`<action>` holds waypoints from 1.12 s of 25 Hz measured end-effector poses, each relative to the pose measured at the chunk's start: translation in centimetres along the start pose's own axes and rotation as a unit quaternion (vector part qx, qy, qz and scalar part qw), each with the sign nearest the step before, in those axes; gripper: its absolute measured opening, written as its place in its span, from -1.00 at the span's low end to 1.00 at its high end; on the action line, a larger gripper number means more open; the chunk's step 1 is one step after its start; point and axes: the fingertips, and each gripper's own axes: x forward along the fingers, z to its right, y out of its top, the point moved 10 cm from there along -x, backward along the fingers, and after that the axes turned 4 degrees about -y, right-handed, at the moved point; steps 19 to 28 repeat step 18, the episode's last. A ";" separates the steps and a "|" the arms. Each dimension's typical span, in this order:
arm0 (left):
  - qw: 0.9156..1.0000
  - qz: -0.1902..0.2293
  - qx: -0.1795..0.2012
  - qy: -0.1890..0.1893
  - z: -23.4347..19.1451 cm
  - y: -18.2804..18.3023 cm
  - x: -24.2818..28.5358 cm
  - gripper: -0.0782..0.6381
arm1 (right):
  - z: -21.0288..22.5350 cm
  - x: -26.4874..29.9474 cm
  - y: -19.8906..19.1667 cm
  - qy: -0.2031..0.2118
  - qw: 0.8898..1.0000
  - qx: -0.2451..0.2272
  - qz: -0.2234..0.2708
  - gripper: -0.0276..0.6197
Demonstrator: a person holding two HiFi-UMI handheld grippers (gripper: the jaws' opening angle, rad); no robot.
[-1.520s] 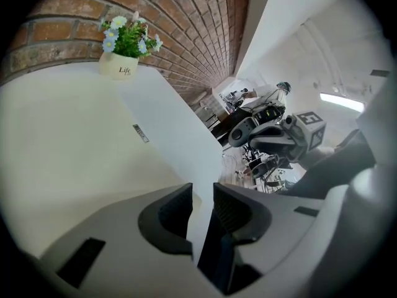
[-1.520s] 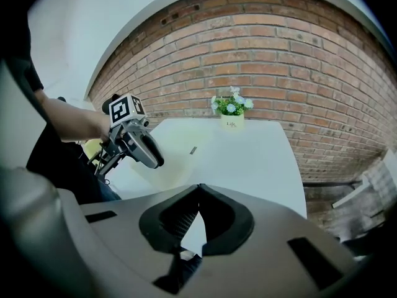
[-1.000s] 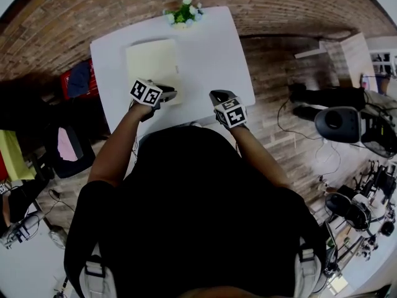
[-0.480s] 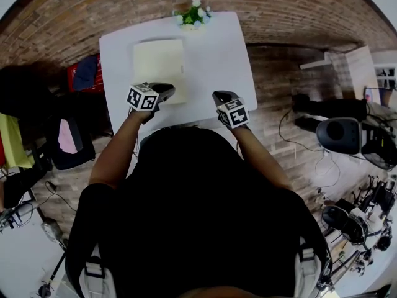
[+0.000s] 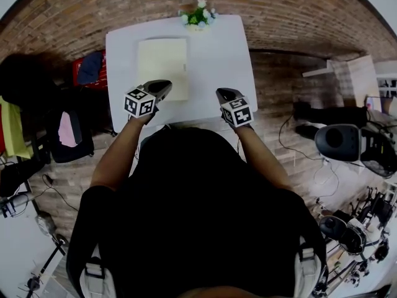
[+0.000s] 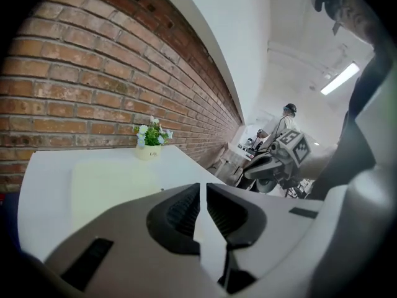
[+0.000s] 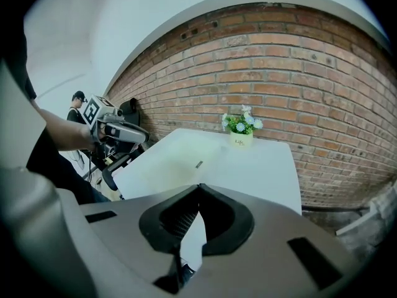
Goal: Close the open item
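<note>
Our left gripper (image 5: 159, 89) has turned toward the book (image 5: 162, 64), jaws closing on nothing; our right gripper (image 5: 224, 95) is pressed together, empty. We might bump the book crooked.

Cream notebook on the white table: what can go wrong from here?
1. The left gripper, its fingers closing on nothing, hangs over the near edge of the cream notebook; it may nudge it askew.
2. The flower pot stands just past the notebook; a forward push could tip it off the table.
</note>
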 end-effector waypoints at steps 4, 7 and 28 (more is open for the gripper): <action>0.999 0.025 0.017 0.021 1.2 0.0 -1.2 -0.67 | 0.2 -1.4 0.7 -0.006 1.000 -0.009 0.028 -0.85; 0.998 0.049 0.029 0.036 1.9 0.0 -2.1 -0.67 | 0.5 -2.6 1.5 -0.018 0.997 -0.019 0.073 -0.85; 0.984 0.127 0.052 0.112 4.4 0.0 -5.9 -0.67 | 0.4 -6.6 2.7 -0.047 0.983 -0.046 0.174 -0.85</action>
